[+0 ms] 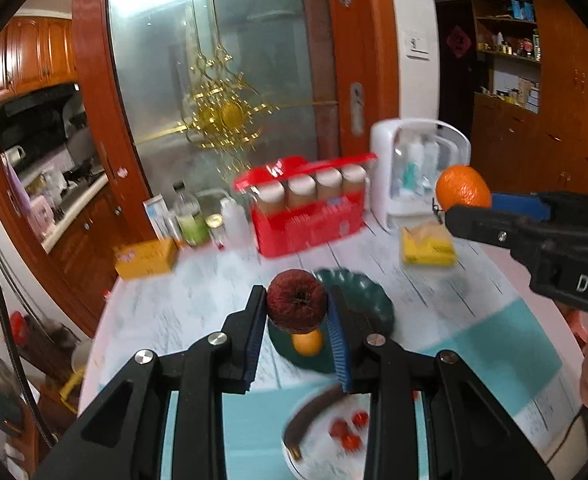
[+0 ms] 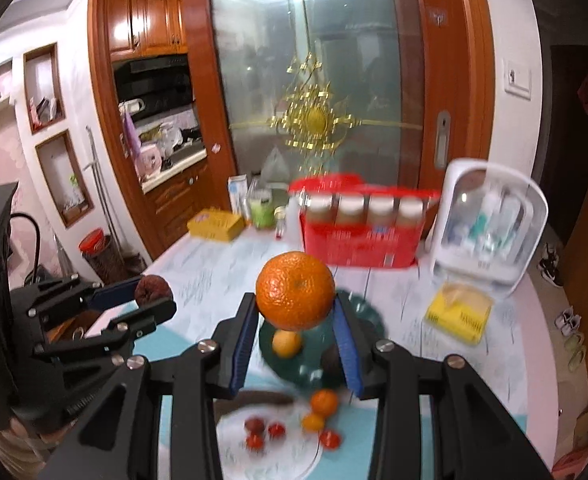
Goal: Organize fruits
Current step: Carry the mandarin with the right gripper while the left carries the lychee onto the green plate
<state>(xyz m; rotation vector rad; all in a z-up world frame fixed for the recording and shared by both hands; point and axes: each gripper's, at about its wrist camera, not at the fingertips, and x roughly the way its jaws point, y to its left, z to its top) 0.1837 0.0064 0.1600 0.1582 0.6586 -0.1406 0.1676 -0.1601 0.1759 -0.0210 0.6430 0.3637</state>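
while both tools hang above the counter (image 2: 213,276), the left gripper (image 1: 297,312) sits to the left with its jaws clamped on a dark red wrinkled fruit (image 1: 297,305), held clear of the surface; from the right wrist view that fruit shows as a small dark ball at the tips. below and just beyond it lies a dark green plate (image 1: 368,300) carrying a small yellow-orange fruit (image 1: 308,342). nearer the cameras, a white plate (image 2: 237,452) holds a dark banana (image 1: 310,420), small red fruits (image 2: 276,430) and two small oranges (image 2: 324,402). further right, the right gripper (image 2: 296,320) has its jaws clamped on a large orange (image 2: 295,296), lifted above the green plate. behind stand a yellow box (image 2: 215,224), a red crate of jars (image 2: 362,224), a white case (image 2: 490,224) and a yellow packet (image 2: 460,312).
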